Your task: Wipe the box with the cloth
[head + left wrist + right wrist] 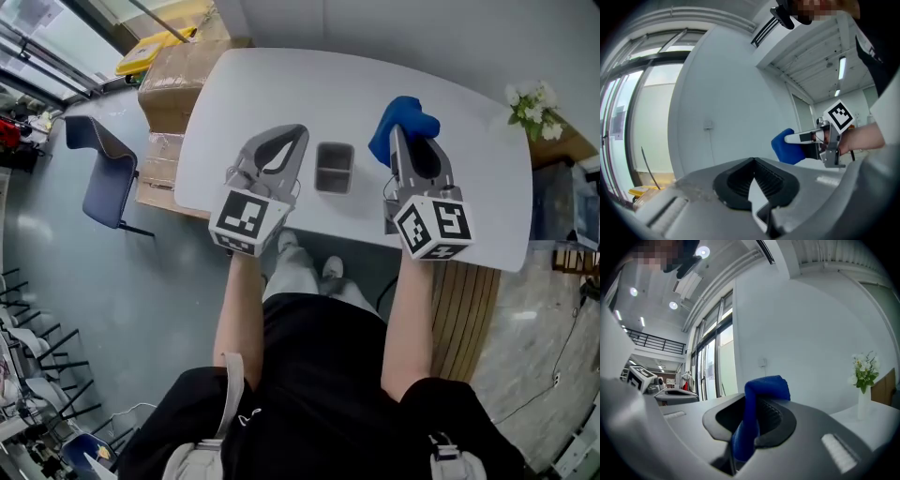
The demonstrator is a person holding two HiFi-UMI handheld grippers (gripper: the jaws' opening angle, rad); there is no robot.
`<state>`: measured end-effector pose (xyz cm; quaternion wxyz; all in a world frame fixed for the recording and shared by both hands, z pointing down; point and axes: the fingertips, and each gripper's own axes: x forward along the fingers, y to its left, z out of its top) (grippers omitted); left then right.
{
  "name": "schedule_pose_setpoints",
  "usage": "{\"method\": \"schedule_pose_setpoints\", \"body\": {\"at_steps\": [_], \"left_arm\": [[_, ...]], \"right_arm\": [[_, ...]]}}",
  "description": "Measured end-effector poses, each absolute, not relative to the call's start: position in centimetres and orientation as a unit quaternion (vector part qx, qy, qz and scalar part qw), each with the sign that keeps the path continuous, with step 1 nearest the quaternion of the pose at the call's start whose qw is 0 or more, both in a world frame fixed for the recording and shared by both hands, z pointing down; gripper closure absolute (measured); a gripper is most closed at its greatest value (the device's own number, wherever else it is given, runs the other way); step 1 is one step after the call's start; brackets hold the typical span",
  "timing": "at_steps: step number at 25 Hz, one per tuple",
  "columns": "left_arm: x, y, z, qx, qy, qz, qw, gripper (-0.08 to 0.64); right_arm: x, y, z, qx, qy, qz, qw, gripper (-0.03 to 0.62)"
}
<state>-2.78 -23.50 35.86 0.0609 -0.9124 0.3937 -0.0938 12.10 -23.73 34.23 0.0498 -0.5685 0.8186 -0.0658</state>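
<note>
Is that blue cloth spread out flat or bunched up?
Bunched up: the blue cloth is pinched in the right gripper, folded over its jaws.

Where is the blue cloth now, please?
In the head view, the blue cloth is clamped in the right gripper, held over the white table right of the grey box.
</note>
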Motion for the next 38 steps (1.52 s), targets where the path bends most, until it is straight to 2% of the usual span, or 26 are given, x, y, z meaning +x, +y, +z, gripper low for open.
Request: {"method": "schedule_pose_setpoints", "body": {"at_steps": [6, 20, 31, 33, 38], "left_arm": [[-0.2, -25.0, 38.5, -0.919, 0.346, -0.166, 0.086, 0.560], [2.2, -23.8, 47.8, -0.917, 0.224, -0.326, 0.057, 0.549], [2.8, -22.6, 54.3, -0.880, 0.145, -0.444, 0.081, 0.497], [2.8, -22.6, 55.3, -0.871, 0.133, -0.465, 0.087, 0.468], [2.7, -22.8, 57.5, -0.857, 0.112, -0.496, 0.085, 0.465]], "right_arm": [[13.4, -25.3, 35.6, -0.577, 0.812, -0.077, 0.044, 0.535], [14.4, -25.9, 40.2, -0.587, 0.798, -0.124, 0.053, 0.535], [16.0, -25.5, 42.6, -0.605, 0.782, -0.146, 0.044, 0.535], [16.1, -25.5, 43.0, -0.607, 0.780, -0.150, 0.041, 0.535], [17.6, -25.4, 44.3, -0.621, 0.766, -0.161, 0.035, 0.534]]}}
